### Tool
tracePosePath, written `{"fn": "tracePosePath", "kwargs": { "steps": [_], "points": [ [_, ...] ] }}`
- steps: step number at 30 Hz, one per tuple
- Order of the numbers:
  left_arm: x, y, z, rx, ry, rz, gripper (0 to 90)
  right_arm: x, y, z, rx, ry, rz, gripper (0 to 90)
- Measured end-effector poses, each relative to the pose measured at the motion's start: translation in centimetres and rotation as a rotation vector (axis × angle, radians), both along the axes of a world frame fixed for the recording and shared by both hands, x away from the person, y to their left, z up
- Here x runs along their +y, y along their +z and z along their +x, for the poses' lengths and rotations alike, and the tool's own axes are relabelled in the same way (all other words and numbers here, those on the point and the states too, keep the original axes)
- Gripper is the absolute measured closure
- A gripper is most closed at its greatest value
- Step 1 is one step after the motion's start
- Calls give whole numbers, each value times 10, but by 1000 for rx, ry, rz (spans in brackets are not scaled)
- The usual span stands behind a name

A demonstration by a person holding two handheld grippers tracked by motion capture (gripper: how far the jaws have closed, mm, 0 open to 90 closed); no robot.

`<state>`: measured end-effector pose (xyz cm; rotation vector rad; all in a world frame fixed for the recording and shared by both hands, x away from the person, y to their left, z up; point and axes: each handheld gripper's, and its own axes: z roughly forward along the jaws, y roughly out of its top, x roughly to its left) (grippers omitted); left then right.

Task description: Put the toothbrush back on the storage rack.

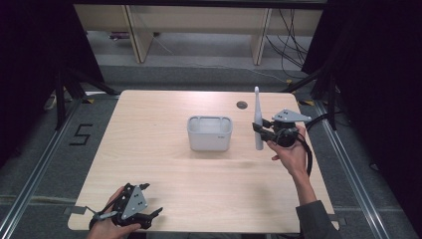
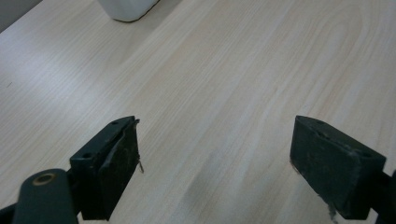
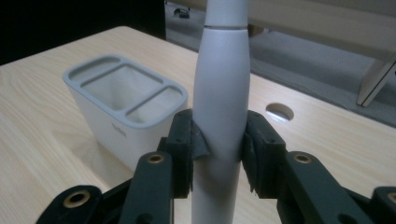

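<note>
White, smooth plastic: the toothbrush handle (image 3: 219,116) stands upright, clamped at its thick waist by the right tool (image 3: 217,149), beside the holder (image 1: 209,133) on the desk (image 1: 149,164). Light and stiff, probably slippery. Left tool (image 2: 215,158) gapes empty.

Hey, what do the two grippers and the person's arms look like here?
Both grippers are black, jointed frames with brass-coloured pivot pins. The left gripper and right gripper each carry a grey three-cornered plate on top. The fingers end in flat, dark, scuffed pads. A black cable loops from the right one around the wrist. The right forearm wears a grey sleeve.
</note>
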<state>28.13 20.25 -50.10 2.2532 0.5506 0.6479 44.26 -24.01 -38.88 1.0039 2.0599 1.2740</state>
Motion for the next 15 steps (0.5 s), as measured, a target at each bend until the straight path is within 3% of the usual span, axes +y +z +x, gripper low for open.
{"fn": "tracePosePath", "kwargs": {
  "steps": [3,4,8,13,15],
  "points": [
    [0,0,0,-5,6,-5,151,6,2,1,-8,0,12,668],
    [0,-1,0,-3,6,-13,151,7,3,1,9,8,23,668],
    [1,0,1,1,-3,7,151,9,8,3,-23,18,49,668],
    [1,-1,2,1,-4,6,151,16,15,0,-5,49,100,668],
    [1,0,1,1,-5,4,151,20,17,1,-22,57,96,668]
  ]
}}
